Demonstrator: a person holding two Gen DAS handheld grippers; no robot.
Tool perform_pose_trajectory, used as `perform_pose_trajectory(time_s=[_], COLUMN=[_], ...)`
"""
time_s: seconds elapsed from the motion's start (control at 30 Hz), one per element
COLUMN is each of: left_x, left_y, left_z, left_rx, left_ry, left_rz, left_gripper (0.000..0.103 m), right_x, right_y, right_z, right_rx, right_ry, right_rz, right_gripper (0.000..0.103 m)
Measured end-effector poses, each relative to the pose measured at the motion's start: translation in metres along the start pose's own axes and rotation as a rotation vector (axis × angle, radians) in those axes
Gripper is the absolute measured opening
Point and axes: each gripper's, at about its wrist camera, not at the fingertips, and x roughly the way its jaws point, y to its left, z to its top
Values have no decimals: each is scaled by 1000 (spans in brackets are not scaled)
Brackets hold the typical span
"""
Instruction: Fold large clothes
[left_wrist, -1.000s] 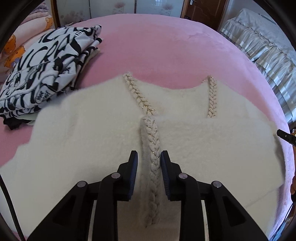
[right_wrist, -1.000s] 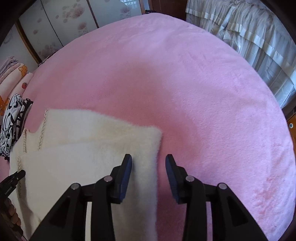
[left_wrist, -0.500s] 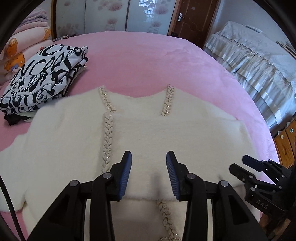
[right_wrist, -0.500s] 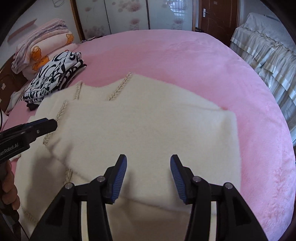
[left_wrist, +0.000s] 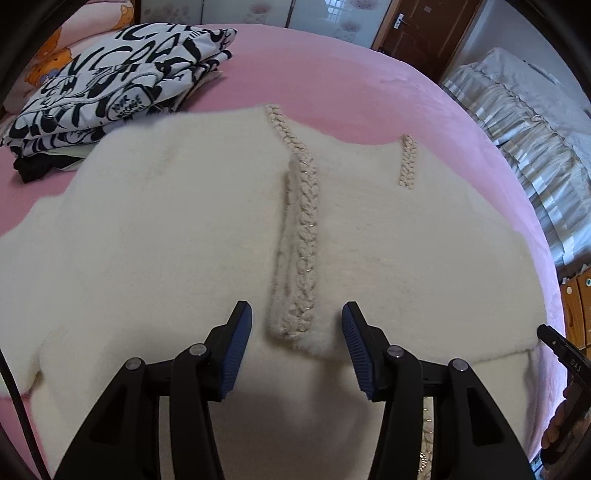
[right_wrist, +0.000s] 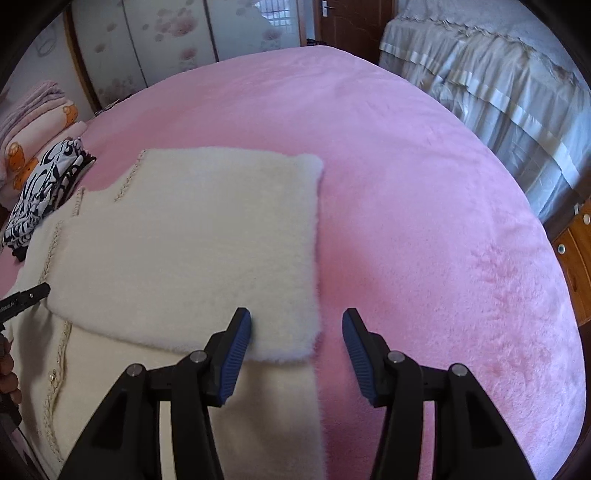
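Note:
A fluffy cream garment (left_wrist: 166, 236) with braided trim (left_wrist: 301, 236) lies flat on the pink bed (left_wrist: 332, 85), its near part folded over itself. My left gripper (left_wrist: 296, 347) is open and empty, low over the folded edge with the braid's end between its jaws. In the right wrist view the garment (right_wrist: 192, 236) fills the left half. My right gripper (right_wrist: 296, 350) is open and empty over the folded layer's near right corner. Each gripper's tip shows at the edge of the other's view.
A folded black-and-white printed garment (left_wrist: 110, 85) lies at the garment's far left corner, also in the right wrist view (right_wrist: 48, 192). Folded pink blankets (right_wrist: 33, 118) lie beyond it. A second bed with a grey frilled cover (right_wrist: 498, 81) stands to the right, a wooden door (left_wrist: 424, 33) behind.
The left gripper let go of the braided edge and opened wide. Both grippers pulled up and back, then came down close over the folded edge.

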Motion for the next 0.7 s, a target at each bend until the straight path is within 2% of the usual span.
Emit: perform_pose_trajectory(time_s=[0.03,0.07,0.1,0.13,0.17,0.2,0.27,0.37,0.43,0.47,0.5,0.6,0.7], left_x=[3,5,5,3,0,-4,-7,3,0,-4,-8,-31,-46], left_y=[-1,-3,-3,-3,1,3,9,17,16,15,14,4,-21], left_z=[0,0,0,0,0,-1,-4,-14,-16,-15,-14,-15,-12], left_rx=[4,7,7,-2,-13,-25,-48,-55,-60,-64,-66,-32,28], left_ry=[10,13,13,7,-1,-10,-20,8,-1,-2,-11,-88,-157], left_rz=[-21,-1,-1,-5,-13,-22,-41,-38,-33,-25,2,98,90], left_gripper=[24,18,16,15,15,15,15,16,19,20,26,32,37], right_x=[2,7,13,17,17,12,6,22,20,15,8,-17,-31], right_y=[-1,-2,-3,-3,-3,-2,-3,-10,-7,-3,1,18,45], right_z=[-1,-1,-1,-2,-2,-2,-3,-7,-5,-3,-2,0,3], right_rx=[2,5,9,15,19,13,7,41,27,13,-1,-60,-114], right_ry=[3,11,32,52,57,39,13,64,62,51,30,-73,-133], right_rz=[8,28,49,90,94,85,68,71,48,27,-4,-64,24], right_gripper=[55,55,50,39,28,24,22,22,23,29,32,34,34])
